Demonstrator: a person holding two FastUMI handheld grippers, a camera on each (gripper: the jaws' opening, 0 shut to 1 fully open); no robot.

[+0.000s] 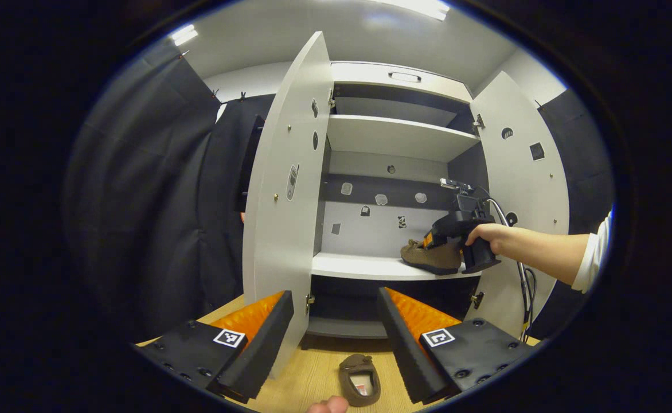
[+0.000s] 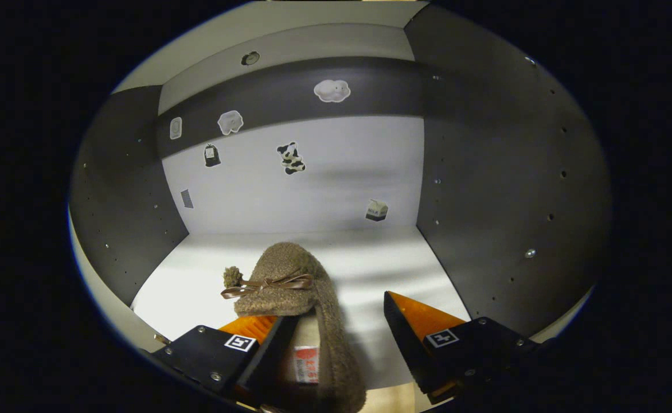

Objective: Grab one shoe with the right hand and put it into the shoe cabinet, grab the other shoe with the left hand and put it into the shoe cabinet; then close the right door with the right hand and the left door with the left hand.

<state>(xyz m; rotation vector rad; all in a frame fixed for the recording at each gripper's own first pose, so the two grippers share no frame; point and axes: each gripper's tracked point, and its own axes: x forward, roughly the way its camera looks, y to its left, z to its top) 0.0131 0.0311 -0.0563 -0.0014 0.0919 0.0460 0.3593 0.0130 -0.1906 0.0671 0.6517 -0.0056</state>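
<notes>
Shoe cabinet [image 1: 393, 172] stands straight ahead, left door [image 1: 281, 201] and right door [image 1: 522, 183] both swung out. One shoe [image 1: 432, 257] sits on the middle shelf [image 1: 364, 267], toward its right end, near the front edge. Right tongs [image 1: 436, 238] reach in from the right, at that shoe. Other shoe [image 1: 360, 380] lies on the floor [image 1: 313, 373] before the cabinet, between the left tongs' [image 1: 336, 330] fingers and beyond them.

Brown fuzzy bow-trimmed shoe [image 2: 290, 287] resting on shoe cabinet [image 1: 393, 132] shelf; matching shoe [image 1: 359, 378] on floor; both doors open.

"MILK" on the carton sticker [image 2: 376, 210], cabinet's back wall [image 2: 313, 189]
</notes>
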